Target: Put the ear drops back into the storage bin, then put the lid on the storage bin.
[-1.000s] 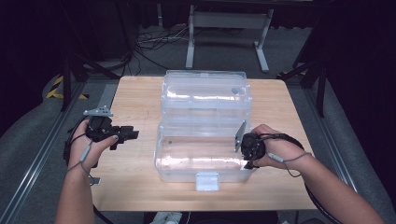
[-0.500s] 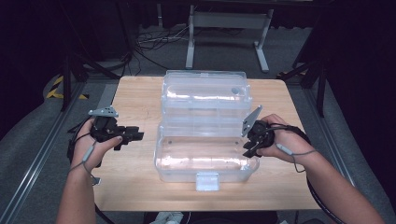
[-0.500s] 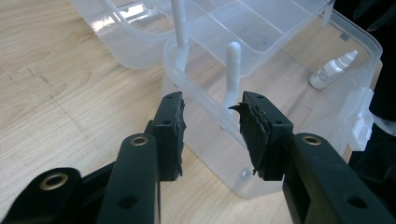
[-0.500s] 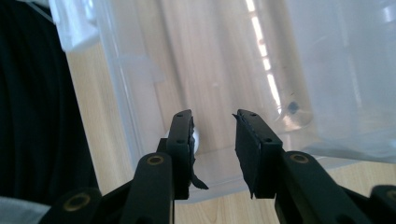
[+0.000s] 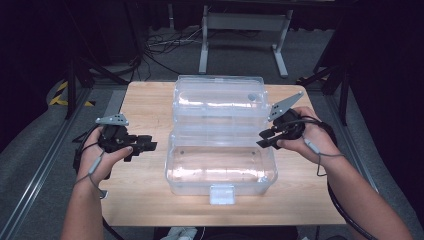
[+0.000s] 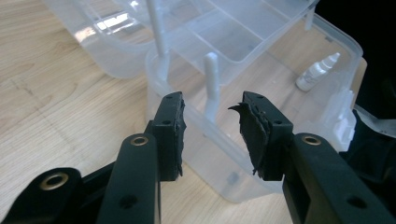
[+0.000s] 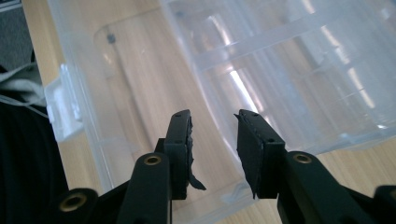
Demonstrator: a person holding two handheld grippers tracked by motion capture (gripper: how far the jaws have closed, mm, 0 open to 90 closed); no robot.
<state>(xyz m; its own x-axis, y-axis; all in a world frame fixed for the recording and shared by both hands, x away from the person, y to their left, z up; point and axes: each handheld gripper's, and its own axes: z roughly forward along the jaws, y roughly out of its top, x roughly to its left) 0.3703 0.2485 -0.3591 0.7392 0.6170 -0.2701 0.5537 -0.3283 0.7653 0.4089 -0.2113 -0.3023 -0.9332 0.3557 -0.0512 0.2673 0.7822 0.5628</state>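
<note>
A clear plastic box stands open in the middle of the wooden table, with its lid laid back on the far side and a white latch at the front. A compartment tray rides raised over the hinge area. My left gripper hovers open just left of the box, its jaws framing the box's corner. A small white dropper bottle lies inside the base. My right gripper is open at the box's right side, above its rim.
The table's edges run close on all sides of the box. A metal stand and cables sit on the floor beyond the far edge. Dark frame rails run beside the table on the left.
My right gripper has moved away from the person along the box's right side. My left gripper has edged slightly toward the box. Both stay open.
</note>
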